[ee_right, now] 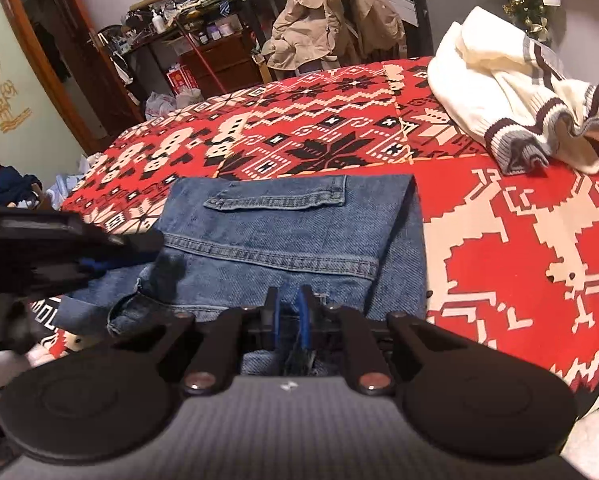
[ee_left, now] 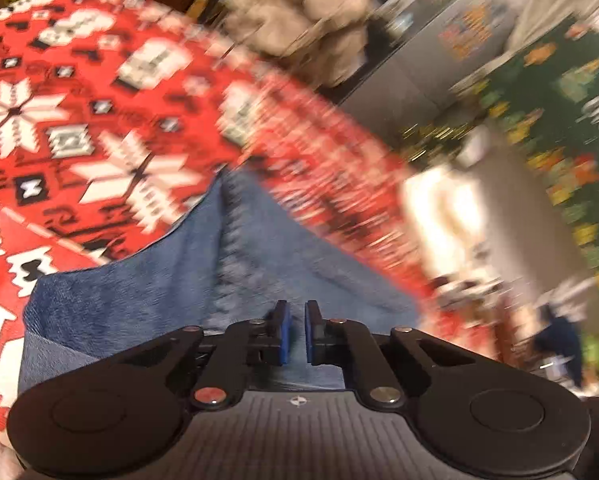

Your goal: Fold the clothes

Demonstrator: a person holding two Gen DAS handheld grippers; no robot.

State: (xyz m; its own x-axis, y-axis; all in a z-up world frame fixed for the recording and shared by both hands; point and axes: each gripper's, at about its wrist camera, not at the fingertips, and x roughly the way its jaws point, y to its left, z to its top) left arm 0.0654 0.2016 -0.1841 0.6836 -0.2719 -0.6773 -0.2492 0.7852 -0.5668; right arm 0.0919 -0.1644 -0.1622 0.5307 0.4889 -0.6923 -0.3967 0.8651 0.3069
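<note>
A bed covered by a red blanket (ee_right: 499,248) with white and black snowflake and reindeer patterns fills the scene. A partly folded blue denim garment (ee_right: 291,232) lies near its close edge, pocket flap facing up. The left gripper (ee_left: 296,330), blue pads nearly pressed together, hovers over the denim in a motion-blurred view; whether it pinches cloth cannot be told. The right gripper (ee_right: 289,308) has its jaws nearly together with a fold of denim between the pads. A cream knitted sweater (ee_right: 511,92) lies crumpled at the far right. Beyond the bed, a beige coat (ee_right: 331,20) hangs over a chair beside cluttered shelves (ee_right: 187,4).
</note>
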